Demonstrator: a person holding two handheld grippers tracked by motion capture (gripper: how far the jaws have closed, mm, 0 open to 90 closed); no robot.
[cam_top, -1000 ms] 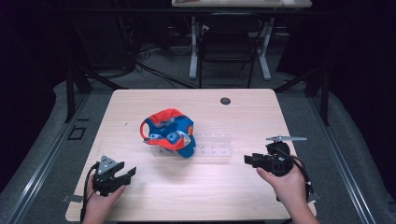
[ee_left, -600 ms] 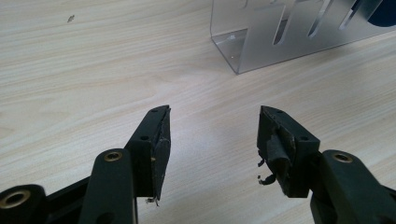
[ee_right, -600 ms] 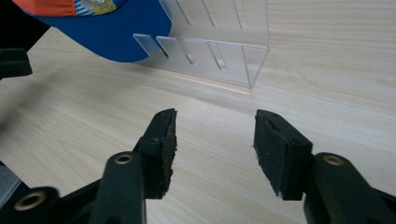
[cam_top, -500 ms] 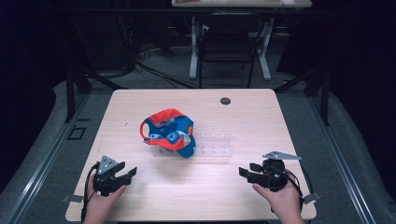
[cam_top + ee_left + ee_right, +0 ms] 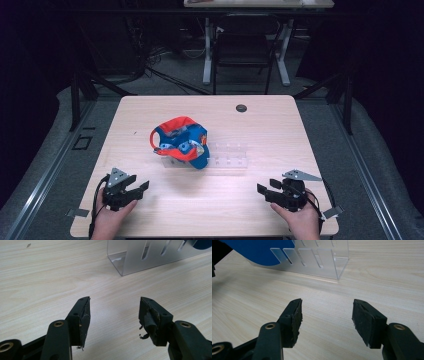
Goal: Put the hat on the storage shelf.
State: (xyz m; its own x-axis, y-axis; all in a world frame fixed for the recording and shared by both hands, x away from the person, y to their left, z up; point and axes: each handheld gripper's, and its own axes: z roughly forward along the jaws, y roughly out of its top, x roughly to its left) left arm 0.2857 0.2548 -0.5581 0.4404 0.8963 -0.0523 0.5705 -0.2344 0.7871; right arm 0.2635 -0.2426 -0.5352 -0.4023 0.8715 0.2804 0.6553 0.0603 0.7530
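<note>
Fingers (image 5: 82, 315) of the left gripper (image 5: 131, 186) are wide apart and hold nothing. Those of the right gripper (image 5: 267, 186) have just been opening and are wide too, with nothing between them. Both grippers sit low over the table (image 5: 200, 210). A red and blue cloth (image 5: 180, 142) lies on a clear rack (image 5: 227, 159) in the middle, well apart from both.
</note>
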